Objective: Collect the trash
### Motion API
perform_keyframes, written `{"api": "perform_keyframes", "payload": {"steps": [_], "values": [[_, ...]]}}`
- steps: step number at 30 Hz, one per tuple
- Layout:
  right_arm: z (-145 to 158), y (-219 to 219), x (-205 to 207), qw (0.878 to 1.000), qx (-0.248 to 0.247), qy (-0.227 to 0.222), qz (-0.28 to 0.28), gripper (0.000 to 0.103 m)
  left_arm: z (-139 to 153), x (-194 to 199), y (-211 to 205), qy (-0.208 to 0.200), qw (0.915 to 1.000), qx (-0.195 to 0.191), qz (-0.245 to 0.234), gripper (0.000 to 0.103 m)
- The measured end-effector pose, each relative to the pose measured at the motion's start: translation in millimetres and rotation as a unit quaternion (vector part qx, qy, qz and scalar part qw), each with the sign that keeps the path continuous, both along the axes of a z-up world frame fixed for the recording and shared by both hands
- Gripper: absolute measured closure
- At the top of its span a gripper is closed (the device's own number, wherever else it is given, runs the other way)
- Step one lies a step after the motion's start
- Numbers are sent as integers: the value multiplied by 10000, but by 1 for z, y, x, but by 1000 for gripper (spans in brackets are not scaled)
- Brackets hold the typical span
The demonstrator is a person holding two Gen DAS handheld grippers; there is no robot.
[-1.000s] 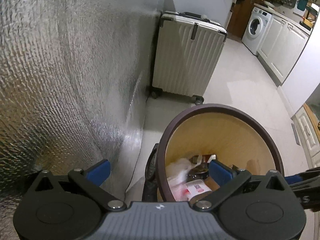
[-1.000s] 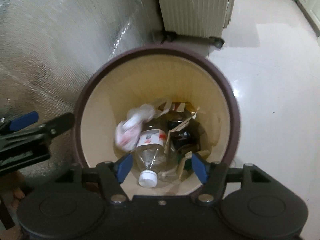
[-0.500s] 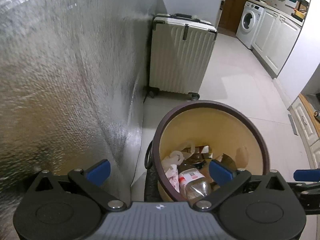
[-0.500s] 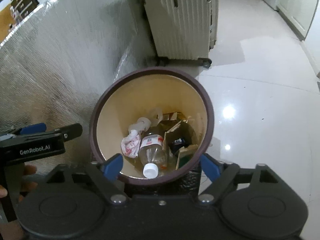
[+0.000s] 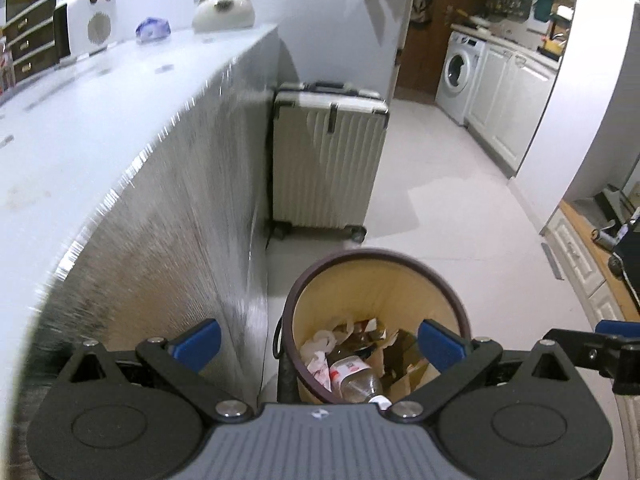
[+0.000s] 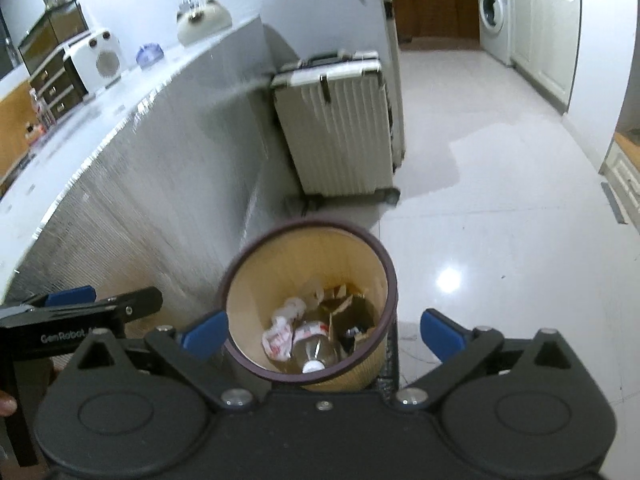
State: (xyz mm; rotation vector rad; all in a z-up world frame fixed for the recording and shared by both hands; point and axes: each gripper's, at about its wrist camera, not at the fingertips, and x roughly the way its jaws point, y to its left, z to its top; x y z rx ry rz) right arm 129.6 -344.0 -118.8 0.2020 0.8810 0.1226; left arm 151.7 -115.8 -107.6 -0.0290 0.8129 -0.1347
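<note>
One bin (image 6: 308,304) on the pale tiled floor (image 6: 500,208), round, dark brown rim, yellowish inner wall. It stands just beside the silver foil-clad side of a counter (image 5: 168,216). Contents at the bottom: clear plastic bottle (image 6: 316,346) with white cap and red-and-white label, lying on its side; crumpled white wrapper with red print (image 6: 278,334) to the left of it; torn brown cardboard pieces (image 6: 352,316) to the right of it. All trash visible sits inside the bin.

Right gripper (image 6: 324,330): jaws opening, blue pads spread wide to either side of the bin in view, nothing between them, no contact with bin or contents. Held above the bin, pointing down into it.

Left gripper (image 5: 318,340): blue pads spread wide, empty, also above the bin and angled down; one pad lies in front of the counter's foil side, the other over the bin mouth.

Beyond the bin: cream ribbed suitcase (image 5: 328,160) upright on wheels against the counter end. Further back, a washing machine (image 5: 458,76) beside white cabinets. Counter top carries a white heater-like appliance (image 5: 90,24) and a cat-shaped ornament (image 5: 224,10).
</note>
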Motion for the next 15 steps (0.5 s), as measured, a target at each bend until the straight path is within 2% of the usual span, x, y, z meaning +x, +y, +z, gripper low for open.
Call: {"api": "perform_keyframes", "payload": {"steps": [7,15], "values": [[32,5,-24,9991,2,-373,-195,0,37,-22,10,-247,9996,-65,-156,0],[61,18,-43,9967,99,-702,-396,0,71,-44,29,-503,9983,62,-279,0]]}}
